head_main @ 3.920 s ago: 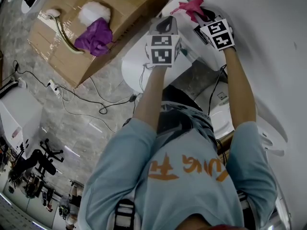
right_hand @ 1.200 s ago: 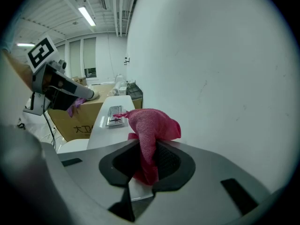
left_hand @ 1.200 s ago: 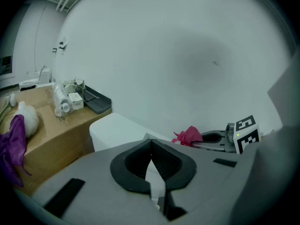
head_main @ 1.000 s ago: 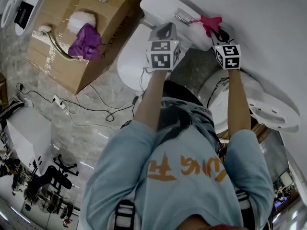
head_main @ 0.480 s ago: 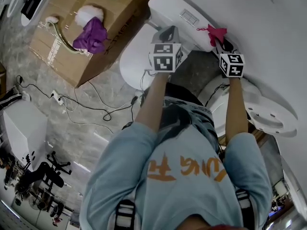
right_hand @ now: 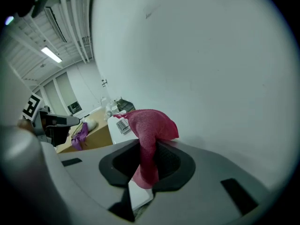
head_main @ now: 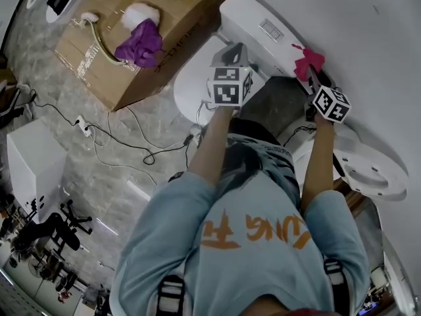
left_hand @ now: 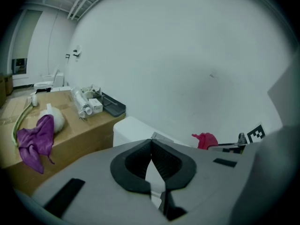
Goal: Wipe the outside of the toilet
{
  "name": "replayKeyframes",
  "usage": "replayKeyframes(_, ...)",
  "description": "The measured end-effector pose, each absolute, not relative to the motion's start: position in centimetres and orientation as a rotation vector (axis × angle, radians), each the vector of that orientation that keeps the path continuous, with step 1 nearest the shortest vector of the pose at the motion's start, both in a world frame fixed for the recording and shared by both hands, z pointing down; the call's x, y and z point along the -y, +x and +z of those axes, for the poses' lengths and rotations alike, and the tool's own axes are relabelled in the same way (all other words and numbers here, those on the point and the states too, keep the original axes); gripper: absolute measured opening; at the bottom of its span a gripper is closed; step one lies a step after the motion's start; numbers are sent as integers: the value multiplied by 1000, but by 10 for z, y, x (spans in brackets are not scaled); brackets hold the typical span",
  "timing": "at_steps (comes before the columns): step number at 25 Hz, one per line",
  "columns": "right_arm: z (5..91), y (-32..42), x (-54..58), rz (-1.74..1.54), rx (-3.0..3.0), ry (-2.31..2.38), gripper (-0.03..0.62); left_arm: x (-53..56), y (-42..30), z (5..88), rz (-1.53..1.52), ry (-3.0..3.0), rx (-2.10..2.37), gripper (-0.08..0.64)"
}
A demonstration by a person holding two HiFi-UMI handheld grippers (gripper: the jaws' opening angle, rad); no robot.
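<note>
The white toilet stands against the wall, with its tank [head_main: 253, 24] above the closed lid [head_main: 196, 79]. My right gripper [head_main: 310, 75] is shut on a pink cloth [head_main: 308, 60] at the tank's right end, close to the wall. The right gripper view shows the cloth [right_hand: 149, 131] bunched up between the jaws of that gripper [right_hand: 147, 150], with the tank [right_hand: 120, 124] behind it. My left gripper [head_main: 234, 50] hovers over the tank's front, shut on nothing. Its own view shows this gripper [left_hand: 151, 143] with closed tips, the tank [left_hand: 133, 131] beyond, and the pink cloth [left_hand: 205, 140] at right.
A cardboard box [head_main: 99, 71] left of the toilet carries a purple cloth [head_main: 141, 45], a white puff [head_main: 141, 14] and a hose. Cables [head_main: 135, 147] trail over the tiled floor. A white cabinet [head_main: 33, 160] stands at left. A second white fixture [head_main: 368, 166] sits right of the toilet.
My right gripper has carried the pink cloth rightward along the tank, from its top to its right end. The left gripper has stayed shut over the tank's front.
</note>
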State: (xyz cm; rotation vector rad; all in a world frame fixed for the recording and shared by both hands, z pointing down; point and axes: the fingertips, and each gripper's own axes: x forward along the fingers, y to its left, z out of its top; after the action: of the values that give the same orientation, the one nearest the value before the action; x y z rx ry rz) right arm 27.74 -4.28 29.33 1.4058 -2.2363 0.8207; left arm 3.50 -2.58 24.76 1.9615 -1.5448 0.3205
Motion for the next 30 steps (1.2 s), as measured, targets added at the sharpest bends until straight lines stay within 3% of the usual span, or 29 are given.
replayKeyframes(14, 219, 188, 77, 791, 2607, 1235, 91, 23, 8, 220, 389, 1957, 1626, 26)
replayKeyframes(30, 218, 63, 102, 743, 2678, 1030, 91, 34, -44, 223, 374, 1900, 1645, 26)
